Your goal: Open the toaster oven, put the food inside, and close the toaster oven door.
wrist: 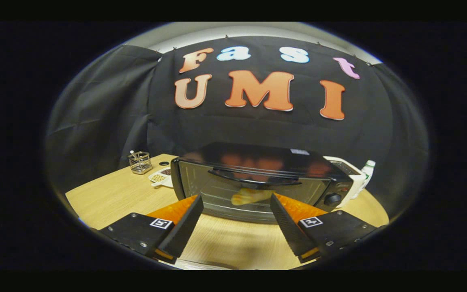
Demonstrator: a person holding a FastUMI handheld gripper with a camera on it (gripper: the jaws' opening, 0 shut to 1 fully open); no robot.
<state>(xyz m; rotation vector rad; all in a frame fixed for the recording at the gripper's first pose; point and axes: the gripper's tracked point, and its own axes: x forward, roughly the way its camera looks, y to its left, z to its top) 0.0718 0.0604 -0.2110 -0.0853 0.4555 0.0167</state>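
The gripper (pixel 236 202) hangs over the bare front part of the wooden table (pixel 108 198), its two fingers (pixel 185 225) spread wide apart with nothing between them. Just beyond the fingertips stands the black toaster oven (pixel 258 178), its glass door shut and upright, with the dark bar handle (pixel 253 177) running across the upper part of the door. Through the glass, a pale yellowish piece of food (pixel 251 196) shows lying on the wire rack inside, in line with the gap between the fingers. A round black knob (pixel 332 198) sits on the oven's control panel on the right side. To the left of the oven, touching or just beside its corner, is a small white divided dish (pixel 161 177) holding brown and tan bits, and farther back on the table stands a small wire basket (pixel 140 162). Behind the oven's right end sit a white appliance (pixel 349 169) and a plastic bottle (pixel 367 172) with a green label.
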